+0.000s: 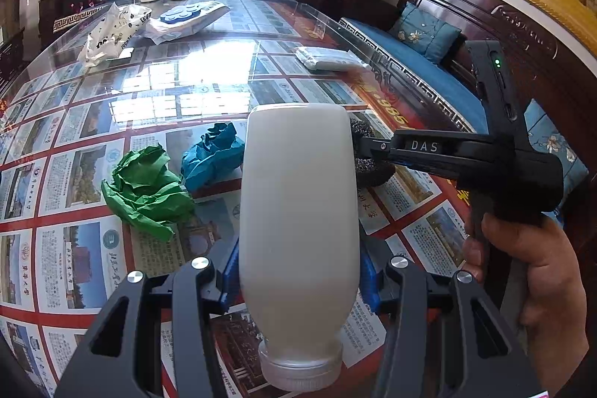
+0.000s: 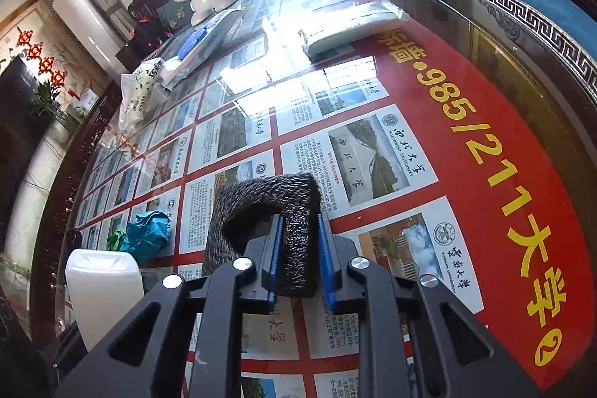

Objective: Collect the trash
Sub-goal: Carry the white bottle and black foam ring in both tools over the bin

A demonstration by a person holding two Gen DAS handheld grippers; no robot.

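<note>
Left gripper (image 1: 298, 290) clamps the white bottle (image 1: 298, 211) low near its cap, looking light, stiff, slick. Right gripper (image 2: 298, 267) pinches a dark foam strip (image 2: 283, 211), soft and springy. Ahead-left of the bottle lie green (image 1: 145, 193) and blue paper wads (image 1: 212, 155): feather-light, grab them mid-bulk.

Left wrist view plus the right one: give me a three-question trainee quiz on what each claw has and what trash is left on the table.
1. True or false: the left claw grips the white bottle with its cap toward the camera.
2. What does the right claw hold?
A. green paper
B. dark mesh pad
C. tissue pack
3. Fill in: two crumpled papers lie on the table, one green, one ____.

Key: 1 true; 2 B; 3 blue.
</note>
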